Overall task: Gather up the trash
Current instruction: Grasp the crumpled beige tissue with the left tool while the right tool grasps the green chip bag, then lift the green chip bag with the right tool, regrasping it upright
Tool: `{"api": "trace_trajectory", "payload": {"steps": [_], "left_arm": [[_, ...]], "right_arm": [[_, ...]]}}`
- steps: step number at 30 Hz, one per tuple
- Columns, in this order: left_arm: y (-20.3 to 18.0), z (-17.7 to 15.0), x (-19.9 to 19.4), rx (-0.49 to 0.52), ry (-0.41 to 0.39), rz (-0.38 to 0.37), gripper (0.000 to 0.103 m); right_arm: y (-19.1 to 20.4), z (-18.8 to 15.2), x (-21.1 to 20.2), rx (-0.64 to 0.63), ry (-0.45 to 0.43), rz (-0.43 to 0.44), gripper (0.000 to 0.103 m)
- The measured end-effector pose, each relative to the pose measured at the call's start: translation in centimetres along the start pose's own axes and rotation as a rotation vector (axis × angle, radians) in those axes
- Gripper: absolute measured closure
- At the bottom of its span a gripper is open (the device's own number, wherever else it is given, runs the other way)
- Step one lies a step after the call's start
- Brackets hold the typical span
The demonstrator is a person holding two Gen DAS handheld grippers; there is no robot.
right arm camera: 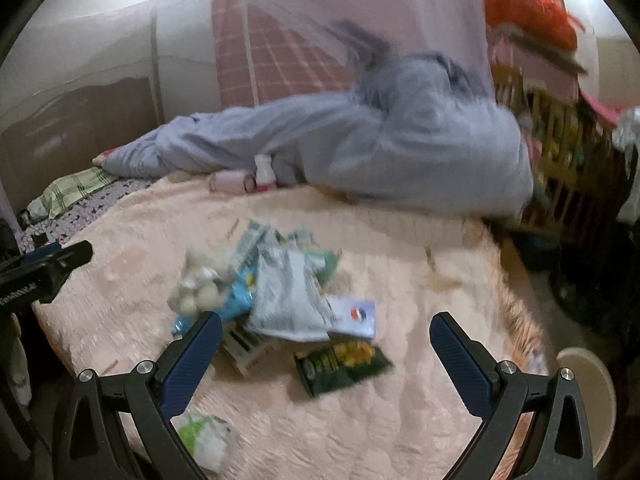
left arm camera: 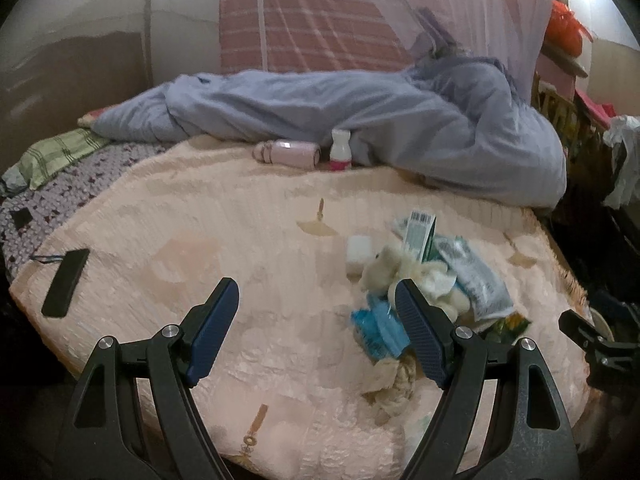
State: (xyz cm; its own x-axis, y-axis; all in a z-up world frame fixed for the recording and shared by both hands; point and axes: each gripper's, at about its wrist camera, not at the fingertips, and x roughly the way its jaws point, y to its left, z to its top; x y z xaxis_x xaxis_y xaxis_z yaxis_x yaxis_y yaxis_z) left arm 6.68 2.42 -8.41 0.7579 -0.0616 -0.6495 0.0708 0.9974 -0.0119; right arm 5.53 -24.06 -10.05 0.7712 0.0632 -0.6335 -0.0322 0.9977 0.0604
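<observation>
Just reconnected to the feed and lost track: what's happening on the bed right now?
A person holds a claw in each hand over a bed with a peach bedspread. Both the left claw and the right claw are open and empty. A pile of trash lies loose on the spread: wrappers, a green snack packet, a blue packet. Nothing looks picked up yet. Two small bottles sit farther back by the bluish quilt.

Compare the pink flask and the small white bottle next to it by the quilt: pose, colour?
Pose: the pink flask lies on its side; the white bottle stands upright. Colour: the flask is pale pink all over; the bottle is white with a magenta band at its base. Both sit on the peach bedspread against the blue quilt.
</observation>
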Motion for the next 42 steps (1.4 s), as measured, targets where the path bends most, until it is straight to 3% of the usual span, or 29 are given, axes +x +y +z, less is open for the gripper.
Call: {"api": "trace_trajectory", "payload": {"steps": [7, 11, 22, 31, 32, 33, 34, 42], "left_arm": [[-1.5, -2.5, 2.6, 0.074, 0.126, -0.093, 0.023], [-2.3, -3.9, 4.7, 0.069, 0.206, -0.153, 0.023], [-5.0, -6.4, 9.1, 0.098, 0.324, -0.208, 0.024], [-6.1, -7.1, 11.3, 0.099, 0.410, -0.297, 0.070], [-6.0, -7.1, 11.2, 0.092, 0.411, -0.308, 0.073], [-5.9, -7.1, 11.0, 0.087, 0.408, -0.314, 0.075], [-5.8, -7.0, 10.8, 0.084, 0.406, -0.319, 0.077], [-4.9, -5.8, 8.1, 0.076, 0.381, -0.382, 0.081]], "right_arm": [[-2.2, -3.0, 2.6, 0.023, 0.113, 0.058, 0.001], [-2.7, -3.7, 3.9, 0.032, 0.155, 0.080, 0.009], [-3.3, -4.0, 8.8, 0.060, 0.231, 0.077, 0.011], [-2.5, -4.1, 12.7, 0.008, 0.298, 0.121, 0.012], [-2.4, -4.2, 12.9, 0.002, 0.306, 0.127, 0.025], [-2.3, -4.3, 12.9, -0.008, 0.312, 0.122, 0.057], [-2.2, -4.3, 13.0, -0.013, 0.316, 0.112, 0.065], [-4.2, -5.1, 9.4, 0.092, 0.269, 0.174, 0.083]]}}
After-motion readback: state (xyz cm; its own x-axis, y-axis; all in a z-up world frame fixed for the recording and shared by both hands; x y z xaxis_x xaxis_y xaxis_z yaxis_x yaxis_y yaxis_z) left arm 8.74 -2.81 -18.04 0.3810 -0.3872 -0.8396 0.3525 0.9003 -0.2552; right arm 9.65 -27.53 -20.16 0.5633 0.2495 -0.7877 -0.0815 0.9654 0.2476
